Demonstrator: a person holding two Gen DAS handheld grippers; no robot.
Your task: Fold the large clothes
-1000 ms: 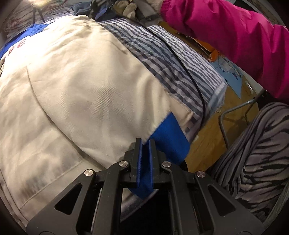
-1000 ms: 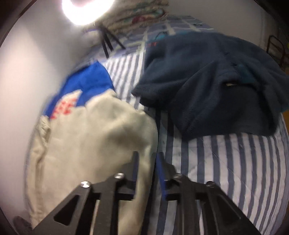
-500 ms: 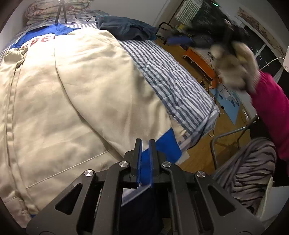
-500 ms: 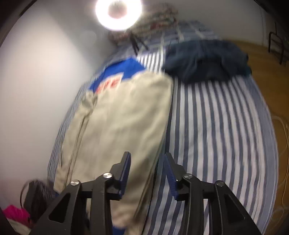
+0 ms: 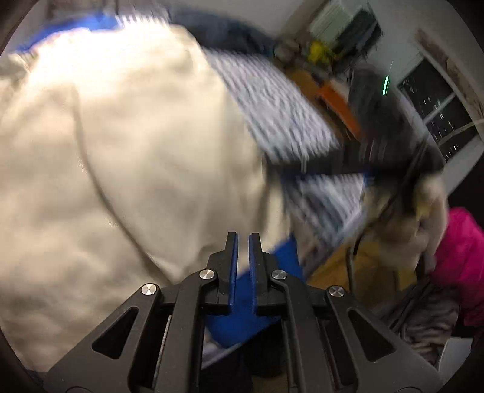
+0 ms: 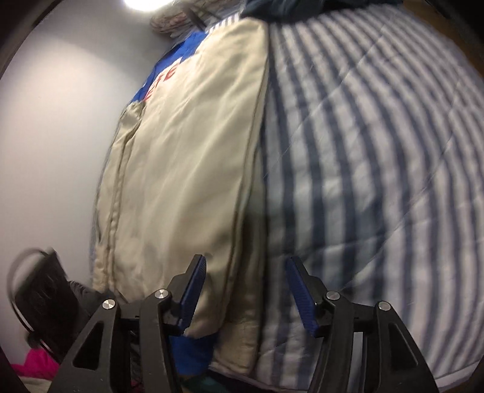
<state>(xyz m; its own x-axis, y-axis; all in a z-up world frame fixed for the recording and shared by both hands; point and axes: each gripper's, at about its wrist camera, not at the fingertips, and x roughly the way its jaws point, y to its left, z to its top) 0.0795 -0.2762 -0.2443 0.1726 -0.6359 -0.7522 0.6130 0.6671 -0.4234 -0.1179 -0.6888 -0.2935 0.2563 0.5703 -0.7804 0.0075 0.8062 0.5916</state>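
Observation:
A large cream and blue jacket [image 5: 127,157] lies folded lengthwise on the striped bed; the right wrist view shows it [image 6: 187,157] with red letters at its far end. My left gripper [image 5: 243,241] is at the jacket's near hem, its jaws nearly closed with a narrow gap; blue fabric [image 5: 242,305] lies between and below them. My right gripper [image 6: 246,272] is wide open and empty above the jacket's near right edge. The left wrist view is blurred.
The blue-and-white striped quilt [image 6: 378,157] covers the bed to the right of the jacket. A dark navy garment [image 6: 302,9] lies at the far end. A white wall [image 6: 54,121] runs along the left. The person's pink sleeve [image 5: 459,260] is at the right.
My right gripper has pulled back from the jacket's far end to its near end and opened wider. My left gripper's jaws have parted slightly on the blue hem.

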